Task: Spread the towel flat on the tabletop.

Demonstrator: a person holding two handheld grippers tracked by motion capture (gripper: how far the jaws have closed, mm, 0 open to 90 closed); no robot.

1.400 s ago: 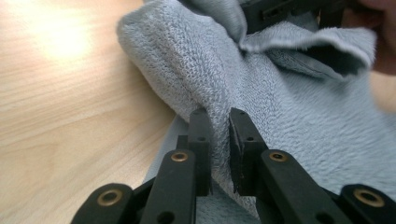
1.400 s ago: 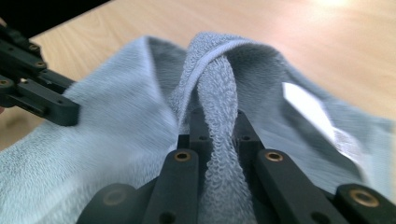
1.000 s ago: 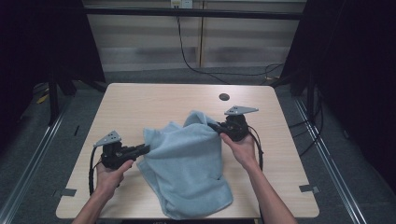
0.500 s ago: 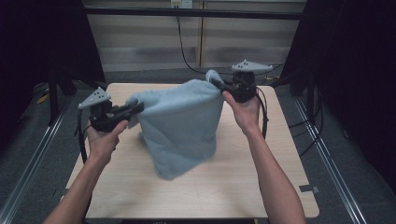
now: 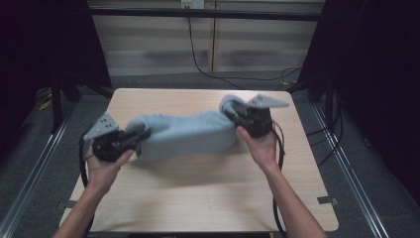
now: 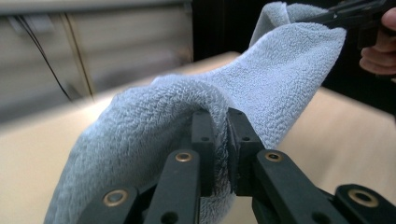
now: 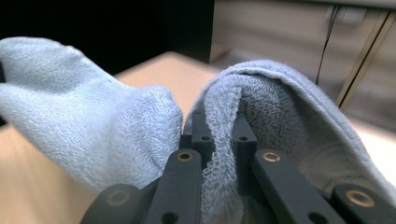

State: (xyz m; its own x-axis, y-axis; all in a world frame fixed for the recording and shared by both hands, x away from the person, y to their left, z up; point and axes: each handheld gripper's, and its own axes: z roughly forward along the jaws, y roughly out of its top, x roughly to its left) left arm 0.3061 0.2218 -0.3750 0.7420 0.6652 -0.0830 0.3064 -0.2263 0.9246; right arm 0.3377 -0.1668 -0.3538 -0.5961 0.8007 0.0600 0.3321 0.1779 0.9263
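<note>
We see the left gripper [image 5: 139, 133] and right gripper [image 5: 235, 110] each clamped tight on the pale blue terry towel [image 5: 185, 133], held above the light wooden table [image 5: 208, 193]; pinches look thin, so a hard tug could slip an edge.

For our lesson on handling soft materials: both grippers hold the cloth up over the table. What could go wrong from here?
1. The left gripper pinches just a narrow fold of the pale blue terry towel; a sharp tug could slip it free.
2. The right gripper likewise bites only the towel's edge, so it might lose its corner.
3. The towel sags bunched between them above the light wooden table, so it may land creased instead of flat.
</note>
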